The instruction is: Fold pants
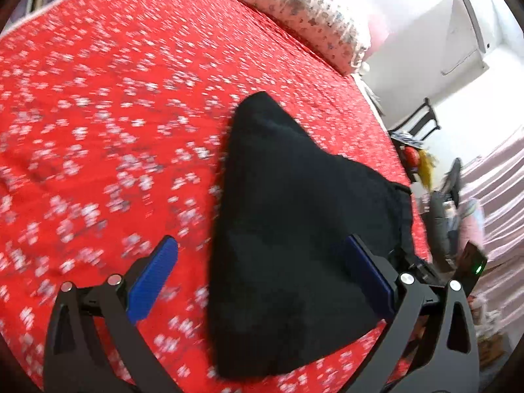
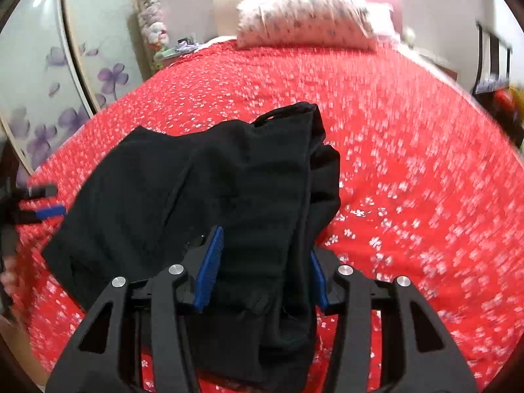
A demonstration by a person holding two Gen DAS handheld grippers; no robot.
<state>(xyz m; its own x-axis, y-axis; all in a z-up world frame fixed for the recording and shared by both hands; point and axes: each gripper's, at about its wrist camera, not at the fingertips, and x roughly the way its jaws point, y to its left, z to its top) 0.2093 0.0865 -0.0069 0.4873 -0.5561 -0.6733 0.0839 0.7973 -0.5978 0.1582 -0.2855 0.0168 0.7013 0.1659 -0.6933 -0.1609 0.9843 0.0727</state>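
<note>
Pants point(image 2: 229, 196): black, lying bunched on the red bedspread point(image 2: 409, 150); partly folded, layers stacked along the right side, 1 flat panel spread out to the left.
Pants, left wrist view point(image 1: 288, 229): dark triangular mass tapering to a point away from camera, resting on the spread.
Right gripper point(image 2: 267, 270): tilted down over the near edge of the pants; 2 blue pads point(image 2: 209, 268) on either side of a thick fold, cloth filling the gap, pads pressing the fabric, clamped on the pants.
Left gripper point(image 1: 262, 278): jaws spread wide, released; left pad over bare bedspread, right pad at the edge of the pants, nothing pinched.
Left gripper, right wrist view point(image 2: 42, 209): seen at far left edge, just beside the pants' left panel.
Pillow point(image 2: 308, 23): floral, at the head of the bed, well apart from the pants.
Image quality: motion blur across both views.
</note>
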